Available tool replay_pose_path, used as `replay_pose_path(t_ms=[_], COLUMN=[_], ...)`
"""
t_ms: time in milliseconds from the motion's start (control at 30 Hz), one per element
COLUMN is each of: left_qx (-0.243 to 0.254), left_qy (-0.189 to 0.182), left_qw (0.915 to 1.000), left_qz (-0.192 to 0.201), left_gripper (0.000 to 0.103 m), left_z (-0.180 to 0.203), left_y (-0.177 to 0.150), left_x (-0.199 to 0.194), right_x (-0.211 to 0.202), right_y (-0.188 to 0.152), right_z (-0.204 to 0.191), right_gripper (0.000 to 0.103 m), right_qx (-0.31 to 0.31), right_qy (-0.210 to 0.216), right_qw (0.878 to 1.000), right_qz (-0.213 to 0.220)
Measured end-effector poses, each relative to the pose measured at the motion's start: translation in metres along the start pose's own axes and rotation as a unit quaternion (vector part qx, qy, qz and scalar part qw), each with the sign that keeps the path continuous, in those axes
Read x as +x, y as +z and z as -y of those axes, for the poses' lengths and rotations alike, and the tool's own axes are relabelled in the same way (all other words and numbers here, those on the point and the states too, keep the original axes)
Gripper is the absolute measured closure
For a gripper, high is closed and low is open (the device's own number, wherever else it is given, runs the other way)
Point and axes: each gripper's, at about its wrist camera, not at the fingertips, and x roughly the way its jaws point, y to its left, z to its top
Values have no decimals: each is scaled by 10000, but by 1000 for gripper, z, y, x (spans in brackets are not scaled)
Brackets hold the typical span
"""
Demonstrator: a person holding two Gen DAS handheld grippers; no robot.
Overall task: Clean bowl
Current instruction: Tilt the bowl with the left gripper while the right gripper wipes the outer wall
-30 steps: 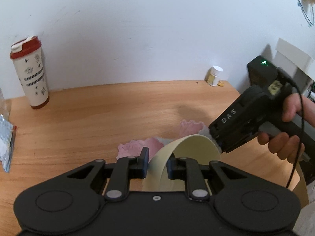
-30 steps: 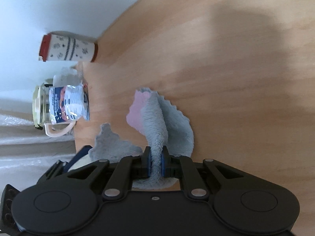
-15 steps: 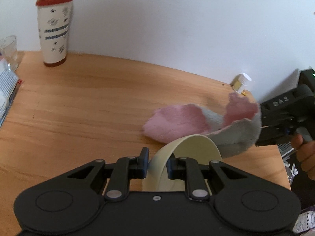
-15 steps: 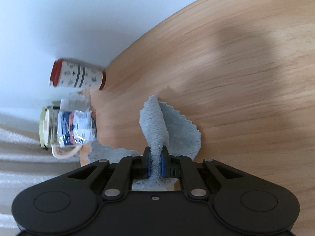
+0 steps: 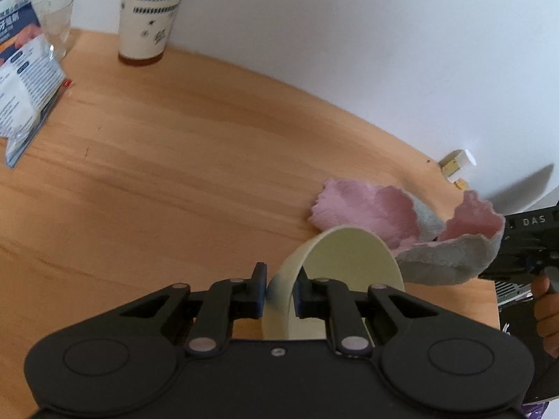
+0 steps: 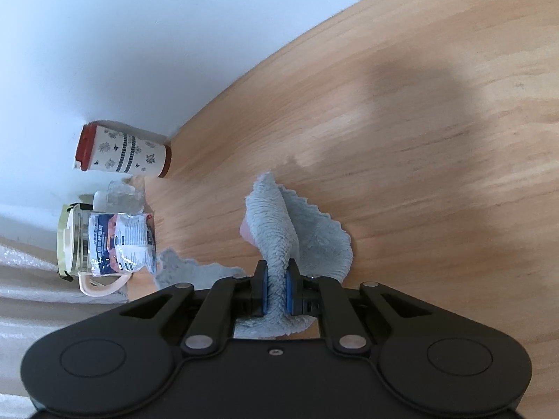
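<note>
My left gripper (image 5: 278, 289) is shut on the rim of a pale cream bowl (image 5: 349, 265), held tilted on edge above the wooden table (image 5: 157, 181). A fluffy cloth (image 5: 412, 230), pink on one side and grey on the other, hangs just right of the bowl, pinched by my right gripper, whose black body shows at the right edge of the left wrist view (image 5: 524, 241). In the right wrist view my right gripper (image 6: 276, 289) is shut on the grey cloth (image 6: 297, 241), which is lifted above the table (image 6: 436, 139). The bowl is hidden in that view.
A white tumbler (image 5: 150, 10) with a red lid stands by the wall; it also shows in the right wrist view (image 6: 122, 153). A printed packet (image 5: 24, 70), a clear glass (image 5: 56, 21), a glass jar (image 6: 80, 241) and a small yellow bottle (image 5: 457, 164) stand near the table's edges.
The left gripper with the bowl has swung left and down towards the table. The right gripper has lifted the cloth off the table and pulled back to the right of the bowl.
</note>
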Motion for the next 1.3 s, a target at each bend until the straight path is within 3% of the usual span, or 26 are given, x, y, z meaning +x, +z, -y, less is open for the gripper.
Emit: replay_pose_path(t_ms=[200,400,633,733,800,867,933,1067,1133,1300], left_qx=[35,-342,-478,-331,-164,256,670,1604,2247,3161], left_qy=[45,82,-36,-47,-63,20,195,320,208,-36], left_qw=[9998,9978,9965,9962,9954,9941,9912,9778,9627,9323], left_qz=[-174,-561,-679,-799,-944,-1050,-1124,-1308,-1492,-1758], left_gripper=[90,92,92,90,80,69,69,66,65,62], left_z=[-3,-17,-29,-27,-26,-22,-17,-5,5,30], left_y=[1,-5,-14,-12,-8,0,7,26,37,52], left_x=[-3,-1,-8,-9,-11,-15,-18,-18,-13,3], right_x=[3,4,5,7,7,8,8,8,7,5], right_y=[-1,-3,-6,-8,-9,-11,-12,-17,-20,-27], right_z=[-3,-11,-15,-17,-19,-21,-22,-24,-25,-29], right_gripper=[91,91,91,91,91,91,91,91,91,91], right_qx=[-94,-289,-420,-463,-499,-535,-558,-588,-606,-632], right_qy=[-25,-166,-224,-253,-268,-294,-310,-340,-307,-318], right_qw=[9999,9994,9988,9985,9983,9981,9979,9977,9977,9975], right_qz=[-63,-75,-112,-129,-136,-125,-115,-77,-87,-74])
